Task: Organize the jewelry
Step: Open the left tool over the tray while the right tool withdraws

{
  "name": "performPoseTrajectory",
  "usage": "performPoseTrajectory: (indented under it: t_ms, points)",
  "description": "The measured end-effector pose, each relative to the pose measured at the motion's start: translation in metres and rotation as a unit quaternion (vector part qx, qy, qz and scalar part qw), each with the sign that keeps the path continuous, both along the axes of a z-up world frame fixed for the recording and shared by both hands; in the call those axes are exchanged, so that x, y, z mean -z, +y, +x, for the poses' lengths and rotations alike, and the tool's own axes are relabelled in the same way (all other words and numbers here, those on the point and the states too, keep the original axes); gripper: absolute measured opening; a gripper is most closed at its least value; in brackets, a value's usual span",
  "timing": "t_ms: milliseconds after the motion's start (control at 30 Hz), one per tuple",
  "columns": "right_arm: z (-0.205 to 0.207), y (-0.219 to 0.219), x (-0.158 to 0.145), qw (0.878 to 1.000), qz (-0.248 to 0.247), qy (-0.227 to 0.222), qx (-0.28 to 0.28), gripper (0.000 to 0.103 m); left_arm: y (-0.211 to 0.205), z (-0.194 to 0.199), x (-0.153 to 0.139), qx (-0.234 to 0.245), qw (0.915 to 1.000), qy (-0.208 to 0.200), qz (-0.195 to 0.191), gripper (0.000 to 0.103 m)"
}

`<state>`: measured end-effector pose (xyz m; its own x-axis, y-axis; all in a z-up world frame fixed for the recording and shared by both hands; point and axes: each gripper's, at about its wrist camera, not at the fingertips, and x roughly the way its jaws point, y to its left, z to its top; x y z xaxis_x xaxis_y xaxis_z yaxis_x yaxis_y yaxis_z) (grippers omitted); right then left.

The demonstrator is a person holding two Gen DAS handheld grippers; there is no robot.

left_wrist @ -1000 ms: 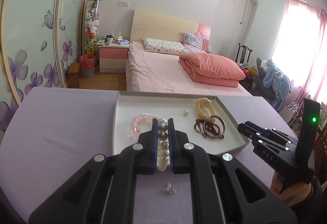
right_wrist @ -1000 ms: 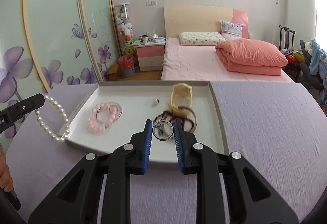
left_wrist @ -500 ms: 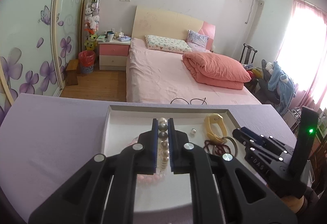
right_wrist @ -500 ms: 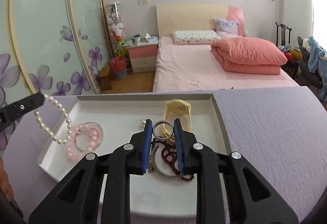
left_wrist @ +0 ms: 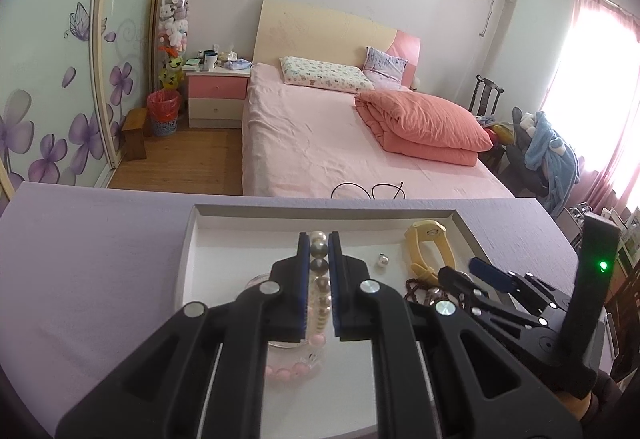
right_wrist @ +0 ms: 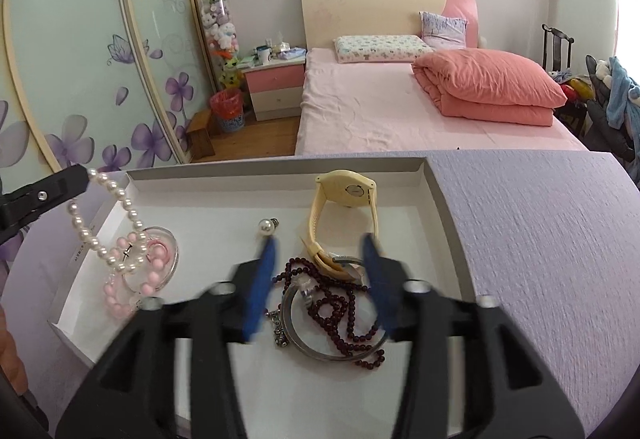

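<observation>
Left wrist: left gripper (left_wrist: 319, 239) clamped on white pearl strand (left_wrist: 320, 279), beads round and glossy, held over white tray (left_wrist: 192, 239). Right wrist: right gripper (right_wrist: 320, 251) jaws spread wide, blurred, holding nothing, above silver bangle (right_wrist: 320, 351) and dark red beads (right_wrist: 344, 307). Pearl strand hangs onto pink bead bracelet (right_wrist: 136, 279), tray's left side.

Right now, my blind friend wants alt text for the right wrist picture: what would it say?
An open claw hovers over a white tray of jewelry: a yellow watch, dark beads, a metal bangle. At left, another claw dangles pearls above pink beads.
</observation>
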<state>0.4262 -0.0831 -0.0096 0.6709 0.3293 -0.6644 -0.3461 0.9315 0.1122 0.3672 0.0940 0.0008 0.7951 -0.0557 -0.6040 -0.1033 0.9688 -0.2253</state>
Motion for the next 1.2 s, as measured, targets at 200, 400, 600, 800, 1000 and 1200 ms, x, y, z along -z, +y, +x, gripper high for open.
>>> performPoseTrajectory:
  t_ms: [200,400,600,800,1000,1200]
  points:
    - [-0.001,-0.003,0.000,1.000,0.007,0.003,0.001,0.052,0.001,0.008,0.002,0.001,1.0000,0.003,-0.002,0.009]
    - [-0.005,-0.005,-0.001,1.000,0.002,-0.004,-0.003,0.052,0.000,0.016,0.005,-0.001,1.0000,0.006,-0.005,0.009]
    - [-0.014,-0.004,0.002,1.000,-0.005,-0.003,-0.016,0.052,0.000,0.013,0.006,-0.017,0.9998,0.002,0.009,0.056]
    - [-0.033,-0.013,-0.002,1.000,0.003,-0.007,-0.027,0.052,0.020,-0.021,-0.007,-0.051,0.9985,-0.020,0.007,0.081]
    - [-0.061,-0.021,-0.010,0.999,0.016,-0.011,-0.035,0.052,0.036,-0.075,-0.019,-0.071,0.9960,-0.046,0.029,0.093]
    - [-0.092,-0.027,-0.011,0.999,0.028,-0.006,-0.041,0.052,0.036,-0.128,-0.018,-0.079,0.9945,-0.050,0.049,0.097]
